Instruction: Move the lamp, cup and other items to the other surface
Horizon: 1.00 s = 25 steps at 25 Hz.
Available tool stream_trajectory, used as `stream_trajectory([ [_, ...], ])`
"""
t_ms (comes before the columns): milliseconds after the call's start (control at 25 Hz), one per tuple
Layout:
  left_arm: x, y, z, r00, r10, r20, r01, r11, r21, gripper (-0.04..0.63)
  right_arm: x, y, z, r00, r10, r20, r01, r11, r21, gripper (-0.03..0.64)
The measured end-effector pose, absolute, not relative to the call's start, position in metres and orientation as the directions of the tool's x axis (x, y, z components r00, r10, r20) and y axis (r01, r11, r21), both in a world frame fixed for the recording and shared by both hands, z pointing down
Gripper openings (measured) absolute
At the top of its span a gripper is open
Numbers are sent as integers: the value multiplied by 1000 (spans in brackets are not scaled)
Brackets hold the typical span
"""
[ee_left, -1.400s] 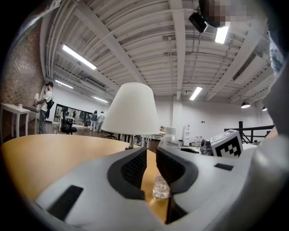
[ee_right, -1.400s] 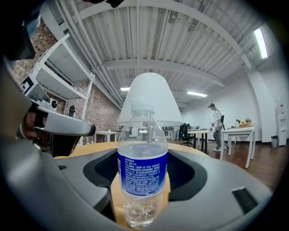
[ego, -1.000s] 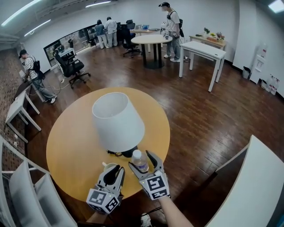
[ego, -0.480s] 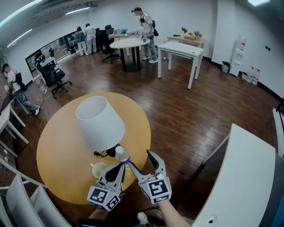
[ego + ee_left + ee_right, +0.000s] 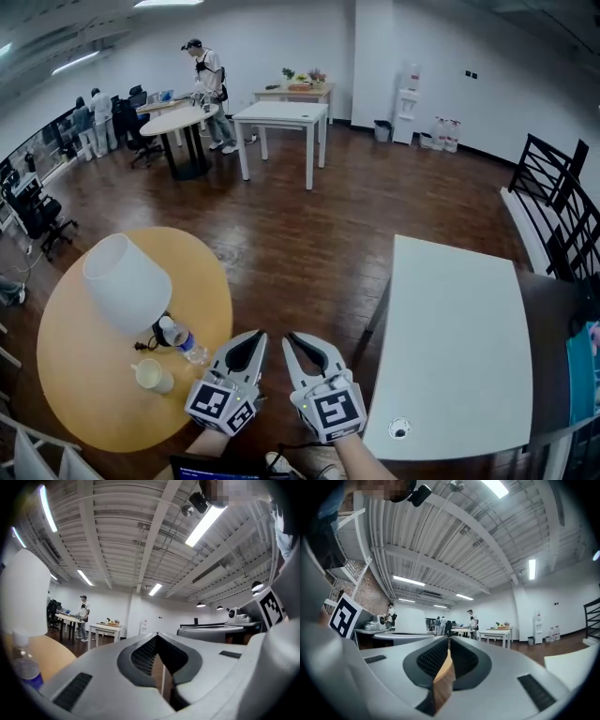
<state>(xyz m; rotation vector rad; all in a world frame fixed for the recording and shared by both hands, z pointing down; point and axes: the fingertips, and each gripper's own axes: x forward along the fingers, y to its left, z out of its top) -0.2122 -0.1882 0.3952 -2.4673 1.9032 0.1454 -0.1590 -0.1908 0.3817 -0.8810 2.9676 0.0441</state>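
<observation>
There are two claws. The left claw (image 5: pixel 252 340) is pressed together at its tips with nothing between them, as the left gripper view (image 5: pixel 157 636) shows. The right claw (image 5: pixel 307 343) has just been closing and is now pressed together too, empty, with only floor and far furniture visible through the slit between its pads (image 5: pixel 449 642).

There is one of each of the task's things, all on the round yellow bench (image 5: pixel 80 412) to the left of the claws. The one lamp (image 5: pixel 126 282) has a white shade. The one clear bottle (image 5: pixel 184 340) stands just beside its base. The one pale cup (image 5: pixel 151 376) is near the bottle but apart from it. Neither claw touches any of them.

To the right stands one white rectangular bench (image 5: pixel 459 328), its top bare apart from a small round hole near the front edge. Both claws hang over the dark wooden floor (image 5: pixel 309 234) between the two benches.

Farther back are one round table, two white tables, office chairs and a water dispenser (image 5: pixel 410 88). One person in a cap (image 5: pixel 208 69) stands there, and others are by the far left wall. A black railing (image 5: pixel 553 192) runs along the right.

The claws are held side by side, close to the body and pointing level, marker cubes up. A bare forearm (image 5: pixel 364 459) shows behind the right one.
</observation>
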Motion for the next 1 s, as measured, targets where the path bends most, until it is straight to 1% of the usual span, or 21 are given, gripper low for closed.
stream_trajectory([
  [80,-180,-190,388,298,-950,-93,-953,-302,36,12,-130,-188,376,-817,-575,-49,-576,817,13,0],
  [200,-138,-192,379,351,-932,-91,-934,-356,41,12,-93,-186,367,-793,-607,-44,-608,793,17,0],
  [400,-95,-184,371,396,-916,-68,-917,-398,23,14,-57,-179,360,-772,-633,-53,-634,773,16,0],
  [600,-81,-183,365,388,-917,-86,-921,-389,-14,12,-45,-175,354,-784,-619,-54,-620,784,12,0],
  [1000,-79,-175,360,342,-937,-68,-940,-341,-18,13,-43,-171,351,-811,-583,-48,-585,810,48,0],
])
